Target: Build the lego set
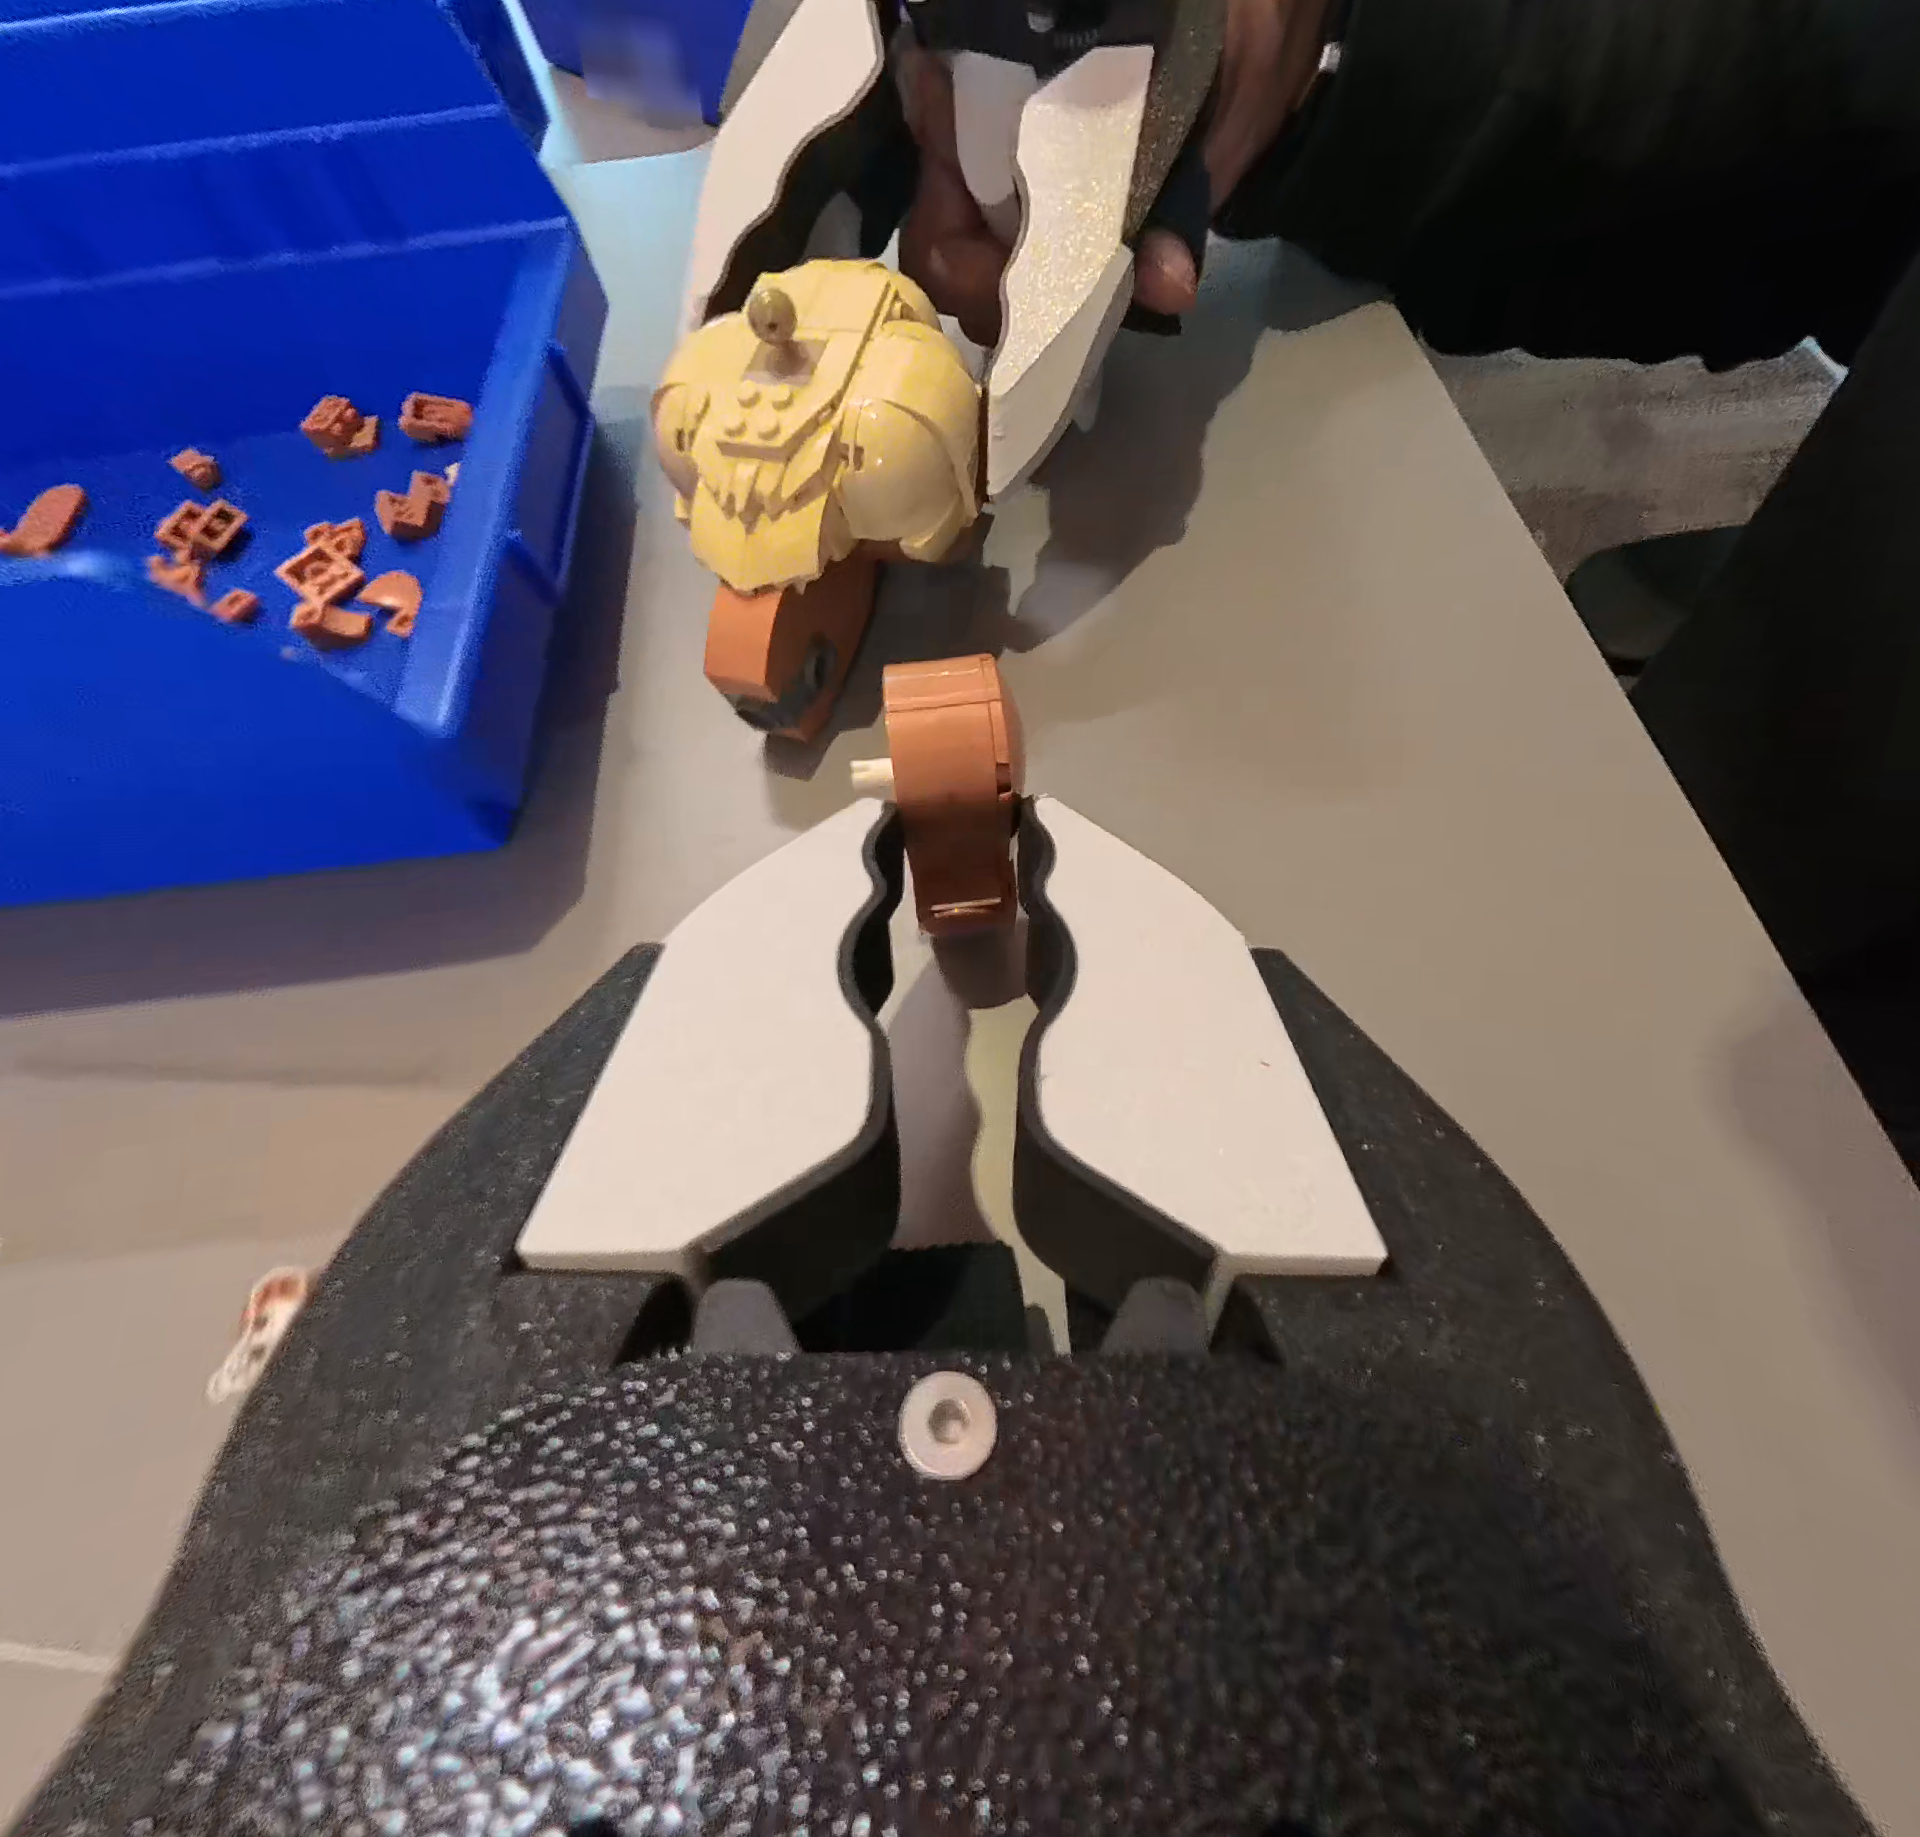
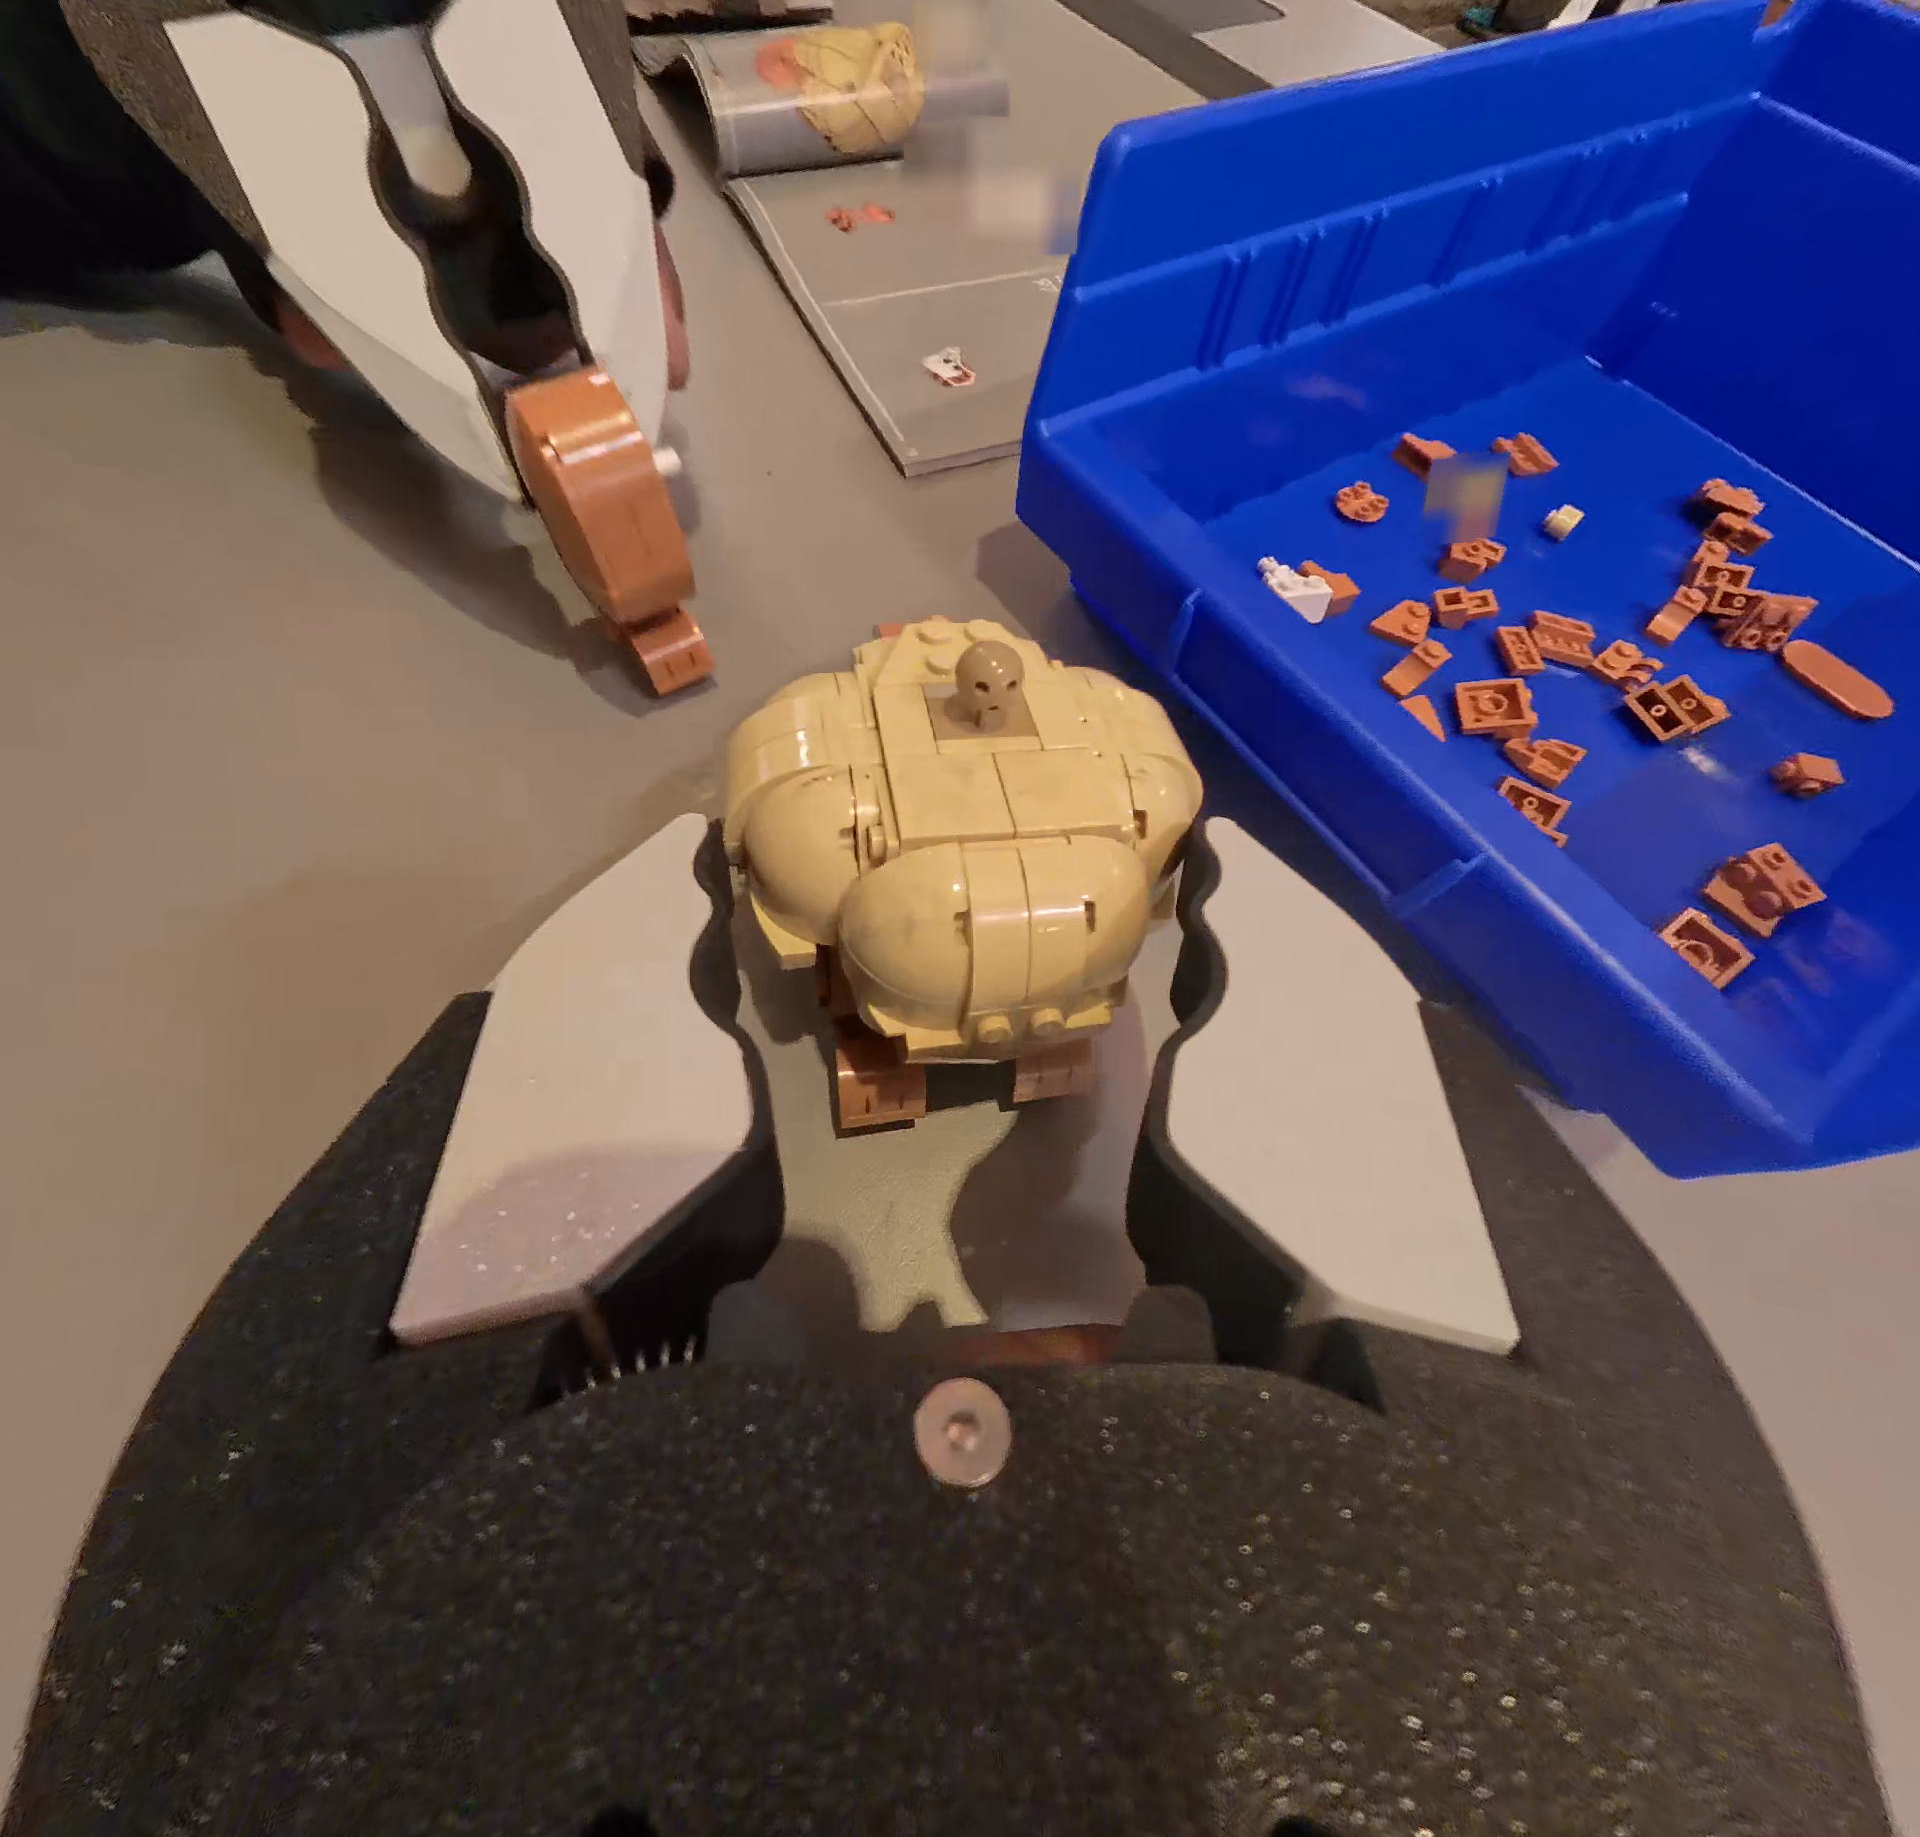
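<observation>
Between right claw point(image 2: 951, 883) fingers: tan model point(image 2: 961, 852)

Each handheld gripper, the left gripper point(image 1: 956, 852) and the right gripper point(image 2: 951, 904), has a broad black body with a pebbled, speckled surface, one silver screw point(image 1: 948, 1424) sunk at its centre, and two flat pale grey fingers point(image 1: 727, 1060) lined with wavy black pads. The person's hand point(image 1: 1236, 125) wears a black fingerless glove below a black sleeve point(image 1: 1610, 104).
</observation>
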Demonstrator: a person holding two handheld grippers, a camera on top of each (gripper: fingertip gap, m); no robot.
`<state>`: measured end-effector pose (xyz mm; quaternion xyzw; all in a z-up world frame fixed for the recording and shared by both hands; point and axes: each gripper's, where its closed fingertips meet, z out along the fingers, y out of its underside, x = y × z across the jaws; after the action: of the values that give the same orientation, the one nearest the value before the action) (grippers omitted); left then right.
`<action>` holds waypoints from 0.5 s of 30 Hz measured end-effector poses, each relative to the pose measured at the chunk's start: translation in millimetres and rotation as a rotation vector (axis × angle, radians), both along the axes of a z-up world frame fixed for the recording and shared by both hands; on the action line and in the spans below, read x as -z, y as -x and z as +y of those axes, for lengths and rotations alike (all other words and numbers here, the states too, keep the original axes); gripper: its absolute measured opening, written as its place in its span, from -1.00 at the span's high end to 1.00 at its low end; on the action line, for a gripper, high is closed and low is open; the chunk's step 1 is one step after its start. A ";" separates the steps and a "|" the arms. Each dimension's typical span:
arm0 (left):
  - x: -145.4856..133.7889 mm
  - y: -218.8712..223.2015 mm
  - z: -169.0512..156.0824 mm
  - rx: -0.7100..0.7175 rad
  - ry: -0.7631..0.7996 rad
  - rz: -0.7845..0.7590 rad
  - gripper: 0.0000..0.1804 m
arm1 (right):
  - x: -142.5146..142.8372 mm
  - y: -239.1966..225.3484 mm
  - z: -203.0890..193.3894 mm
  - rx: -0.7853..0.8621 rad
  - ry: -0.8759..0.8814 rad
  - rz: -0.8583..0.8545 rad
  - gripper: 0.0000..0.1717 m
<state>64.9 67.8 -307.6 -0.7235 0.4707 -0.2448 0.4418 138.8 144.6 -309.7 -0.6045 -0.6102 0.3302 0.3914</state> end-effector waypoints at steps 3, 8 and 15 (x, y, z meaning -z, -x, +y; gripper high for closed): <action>1.1 -15.6 1.8 0.033 0.021 -0.007 0.78 | -0.6 -2.6 -3.5 -0.019 0.010 0.019 0.04; 3.0 -31.4 6.4 0.066 0.063 -0.039 0.78 | -2.6 -3.8 -9.0 -0.061 0.012 0.039 0.04; 3.1 -39.2 12.0 0.089 0.069 -0.048 0.78 | -15.9 -6.2 -12.1 -0.087 0.076 0.134 0.05</action>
<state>104.1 79.8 -310.7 -0.7105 0.4831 -0.2975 0.4163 145.0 132.5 -293.8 -0.5684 -0.5954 0.4095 0.3935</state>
